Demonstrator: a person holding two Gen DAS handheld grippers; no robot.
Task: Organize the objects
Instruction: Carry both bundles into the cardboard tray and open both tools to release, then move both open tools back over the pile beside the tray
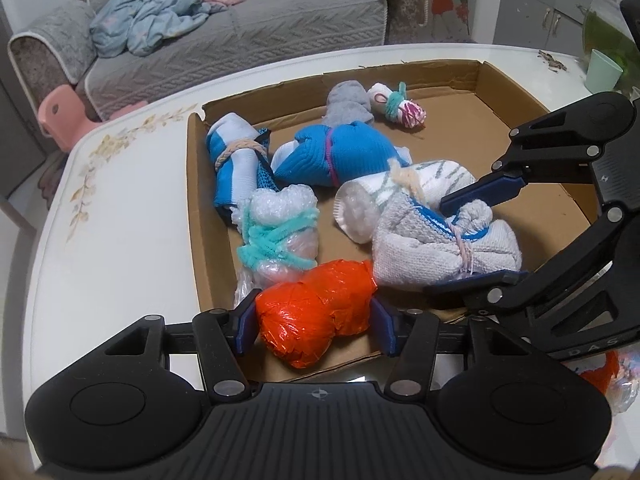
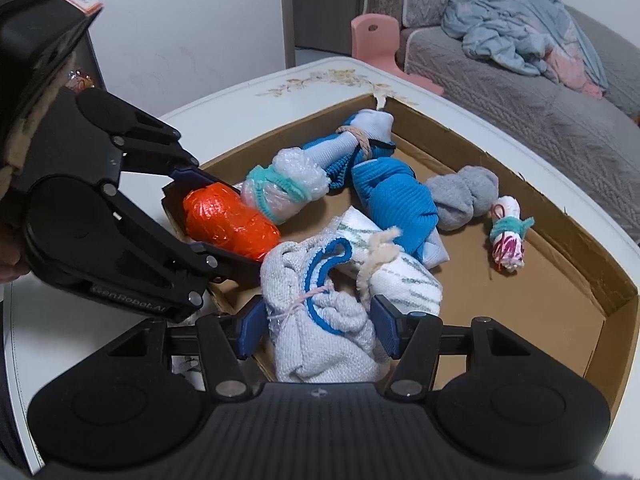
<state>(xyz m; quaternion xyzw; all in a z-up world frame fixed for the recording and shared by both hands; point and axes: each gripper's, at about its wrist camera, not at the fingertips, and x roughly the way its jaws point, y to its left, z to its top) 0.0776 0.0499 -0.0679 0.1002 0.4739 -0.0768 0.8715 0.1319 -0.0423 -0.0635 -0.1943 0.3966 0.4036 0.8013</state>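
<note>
From your left wrist, the left gripper (image 1: 314, 326) is clamped on the orange foil bundle (image 1: 316, 316), long axis across the jaws, over the cardboard tray (image 1: 532, 216)'s near edge. From your right wrist, the right gripper (image 2: 316, 330) squeezes the grey knit bundle (image 2: 320, 332); open floor lies to the right

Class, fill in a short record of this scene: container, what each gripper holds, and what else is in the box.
container: cardboard box on a white table
left gripper: shut on orange bundle
right gripper: shut on grey towel bundle
also in box: bubble-wrap bundle, blue sock bundle, grey sock, small white roll
</note>
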